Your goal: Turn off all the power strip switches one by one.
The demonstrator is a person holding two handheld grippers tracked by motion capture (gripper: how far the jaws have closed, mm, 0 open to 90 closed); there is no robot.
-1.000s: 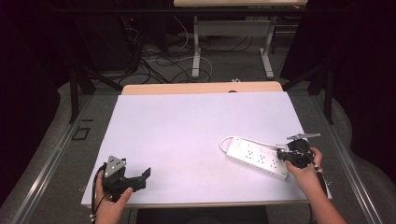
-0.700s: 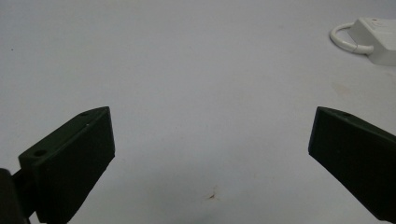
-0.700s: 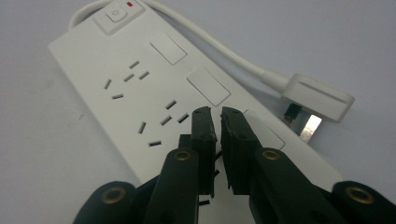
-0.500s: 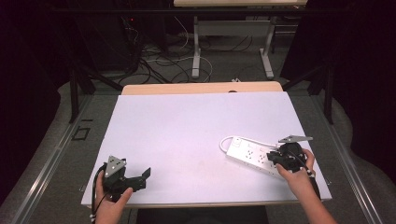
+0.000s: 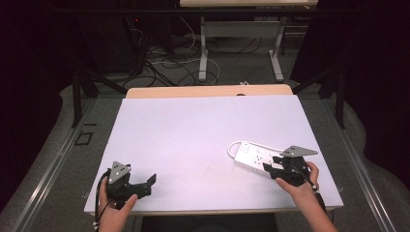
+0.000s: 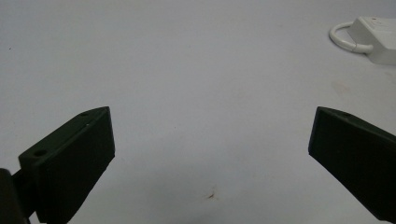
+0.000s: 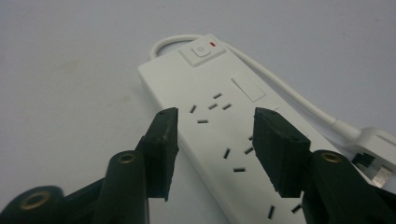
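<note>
A white power strip point(image 5: 251, 157) lies flat on the white table point(image 5: 203, 125) at the near right, its cord looped at the far end. My right gripper point(image 5: 271, 166) hovers over the strip's near end. Its jaws have just been opening and stand partly apart above the socket face point(image 7: 205, 88), pressing on nothing; the right gripper point(image 7: 215, 126) points along the strip toward the switch. The strip's white plug point(image 7: 373, 149) lies beside it. My left gripper point(image 5: 149, 186) rests at the near left, wide open and empty point(image 6: 210, 135), with the strip point(image 6: 378, 35) far off.
A wooden strip edges the table's far side point(image 5: 208, 91). Beyond it stand desk legs and loose cables on the floor point(image 5: 193, 63). The table's near edge runs just under both hands.
My right gripper has moved left along the power strip and its jaws have gone from shut to partly open. The left gripper has kept still.
</note>
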